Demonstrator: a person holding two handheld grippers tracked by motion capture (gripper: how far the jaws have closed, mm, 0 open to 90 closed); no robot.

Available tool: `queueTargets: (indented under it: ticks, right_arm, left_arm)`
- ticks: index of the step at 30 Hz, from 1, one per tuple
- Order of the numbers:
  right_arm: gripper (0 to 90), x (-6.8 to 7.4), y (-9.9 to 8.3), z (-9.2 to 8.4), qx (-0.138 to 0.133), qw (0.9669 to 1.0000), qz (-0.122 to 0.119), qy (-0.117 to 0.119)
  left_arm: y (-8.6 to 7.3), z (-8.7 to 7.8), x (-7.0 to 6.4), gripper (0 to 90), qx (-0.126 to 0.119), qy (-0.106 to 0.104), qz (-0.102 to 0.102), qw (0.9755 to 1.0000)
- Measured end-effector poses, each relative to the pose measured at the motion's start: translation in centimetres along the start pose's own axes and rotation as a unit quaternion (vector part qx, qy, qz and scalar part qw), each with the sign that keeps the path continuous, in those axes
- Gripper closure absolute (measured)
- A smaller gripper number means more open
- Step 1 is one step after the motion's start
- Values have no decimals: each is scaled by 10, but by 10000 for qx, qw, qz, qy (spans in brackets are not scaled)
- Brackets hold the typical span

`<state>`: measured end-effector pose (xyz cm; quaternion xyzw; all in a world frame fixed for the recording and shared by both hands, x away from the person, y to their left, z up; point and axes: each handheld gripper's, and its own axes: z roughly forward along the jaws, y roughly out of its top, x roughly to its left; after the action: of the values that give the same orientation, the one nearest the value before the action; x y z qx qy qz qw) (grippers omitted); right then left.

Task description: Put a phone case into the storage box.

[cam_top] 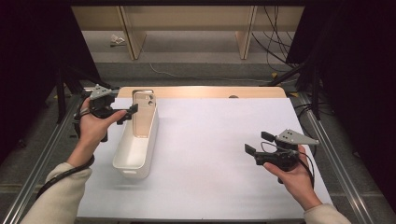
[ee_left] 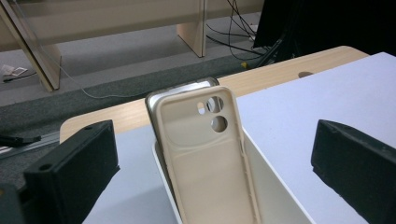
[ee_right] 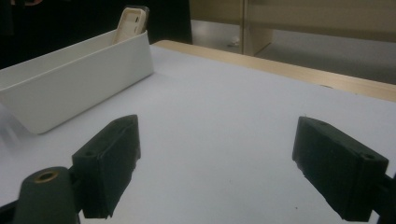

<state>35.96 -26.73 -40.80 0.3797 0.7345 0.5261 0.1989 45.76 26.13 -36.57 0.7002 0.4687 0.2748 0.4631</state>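
The left gripper (cam_top: 127, 113) has its jaws spread wide with nothing between the pads; they stand just beside the far end of the white bin (cam_top: 122, 157), level with the top of the beige phone case (cam_top: 143, 116). The case stands nearly upright, leaning against the bin's far end wall, camera cutouts uppermost, with a second, grey-edged case close behind it. In the left gripper view the case (ee_left: 205, 158) rises between the two black jaws but clear of both. The left hand (cam_top: 93, 123) grips the tool from below, forearm angled in from the lower left, sleeve at the table's near edge. The right gripper (cam_top: 256, 143) is likewise wide open and empty, held above the white table (cam_top: 210, 140) near its right side, well apart from the bin, jaws pointing left.
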Motion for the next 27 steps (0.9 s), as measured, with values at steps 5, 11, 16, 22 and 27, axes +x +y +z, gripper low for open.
queueTargets:
  ticks: [5, 11, 16, 22, 27]
  right_arm:
    - [161, -2, 0, 1, 8, 10000, 13, -8]
    - [161, -2, 0, 1, 3, 10000, 21, -19]
    - [161, -3, 0, 1, 15, 10000, 19, -29]
    - [161, -4, -1, 1, 16, 10000, 22, -28]
    - [161, -5, -1, 1, 19, 10000, 39, -38]
  left_arm:
    - [-12, -8, -4, 0, 30, -61, 8, 10000]
    - [-27, -17, -7, 0, 2, -122, -75, 9999]
    - [-36, -26, -13, 0, -22, -216, -77, 9997]
    - [-44, -35, -22, 0, -52, -328, -38, 9994]
    - [-50, -41, -30, 0, -32, -430, 6, 9991]
